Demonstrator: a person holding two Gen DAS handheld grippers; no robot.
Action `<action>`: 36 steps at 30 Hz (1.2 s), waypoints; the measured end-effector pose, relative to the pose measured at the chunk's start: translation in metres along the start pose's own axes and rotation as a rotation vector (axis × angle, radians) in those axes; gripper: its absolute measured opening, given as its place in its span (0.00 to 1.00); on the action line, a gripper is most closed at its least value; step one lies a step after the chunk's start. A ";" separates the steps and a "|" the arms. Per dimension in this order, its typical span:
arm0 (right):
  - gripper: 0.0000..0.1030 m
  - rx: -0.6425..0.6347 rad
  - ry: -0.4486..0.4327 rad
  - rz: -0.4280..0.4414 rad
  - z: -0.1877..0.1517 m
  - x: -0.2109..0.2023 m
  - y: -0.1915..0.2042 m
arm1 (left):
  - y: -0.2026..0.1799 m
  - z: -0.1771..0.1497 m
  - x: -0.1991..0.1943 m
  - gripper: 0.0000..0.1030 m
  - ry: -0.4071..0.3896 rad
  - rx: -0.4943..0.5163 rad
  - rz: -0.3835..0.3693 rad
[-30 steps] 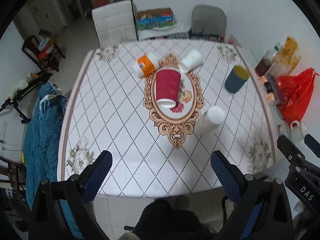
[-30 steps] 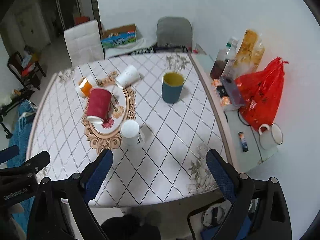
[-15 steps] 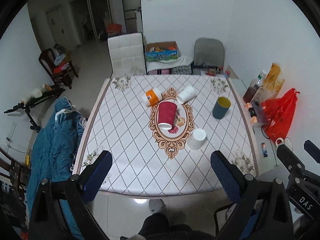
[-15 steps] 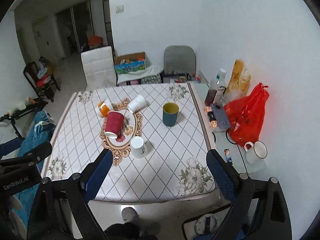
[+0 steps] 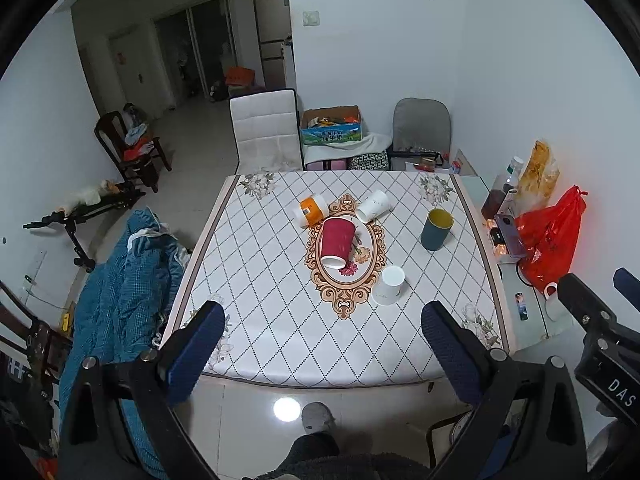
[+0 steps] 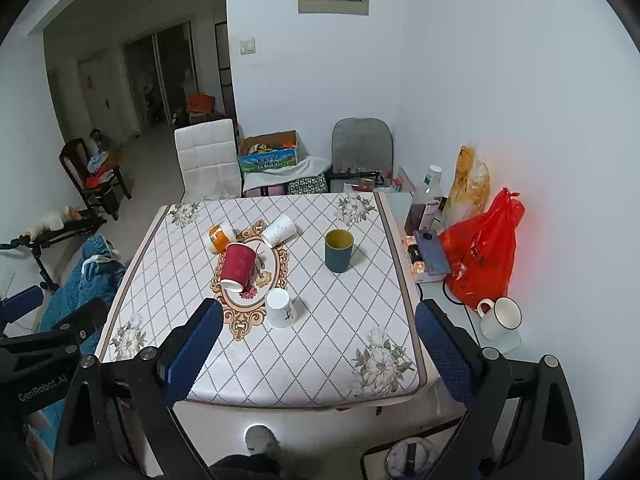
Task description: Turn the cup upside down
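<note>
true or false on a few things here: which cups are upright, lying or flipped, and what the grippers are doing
1. The teal cup stands upright. True.
2. The red cup stands upside down. False: it lies on its side.
3. The white cup nearest the camera is upside down. True.
4. The right gripper holds a cup. False: it is open and holds nothing.
5. The left gripper is open, off the table. True.

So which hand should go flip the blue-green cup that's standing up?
Probably the right. The teal cup stands upright, mouth up, on the right half of the table, nearer the right gripper. From the left gripper it sits far off to the right. Both grippers are open, empty and off the table.
</note>
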State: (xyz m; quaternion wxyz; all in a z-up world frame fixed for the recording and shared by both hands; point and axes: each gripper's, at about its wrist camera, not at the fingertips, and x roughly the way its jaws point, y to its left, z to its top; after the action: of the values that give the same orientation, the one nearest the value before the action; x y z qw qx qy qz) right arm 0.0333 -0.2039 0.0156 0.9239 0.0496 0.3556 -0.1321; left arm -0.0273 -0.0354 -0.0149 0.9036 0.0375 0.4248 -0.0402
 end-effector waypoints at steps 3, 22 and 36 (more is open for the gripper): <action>0.96 -0.001 -0.009 -0.001 0.000 -0.005 -0.004 | 0.000 0.000 -0.003 0.98 -0.009 -0.008 0.006; 0.97 -0.030 0.014 0.018 0.003 0.005 -0.008 | -0.001 -0.003 -0.012 1.00 -0.042 -0.027 0.038; 0.98 -0.023 0.021 0.043 -0.001 0.005 -0.005 | -0.003 -0.001 -0.010 1.00 -0.044 -0.028 0.053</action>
State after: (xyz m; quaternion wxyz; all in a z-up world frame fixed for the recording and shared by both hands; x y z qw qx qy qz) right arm 0.0355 -0.2092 0.0115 0.9233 0.0479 0.3656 -0.1076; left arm -0.0348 -0.0374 -0.0077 0.9139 0.0353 0.4042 -0.0113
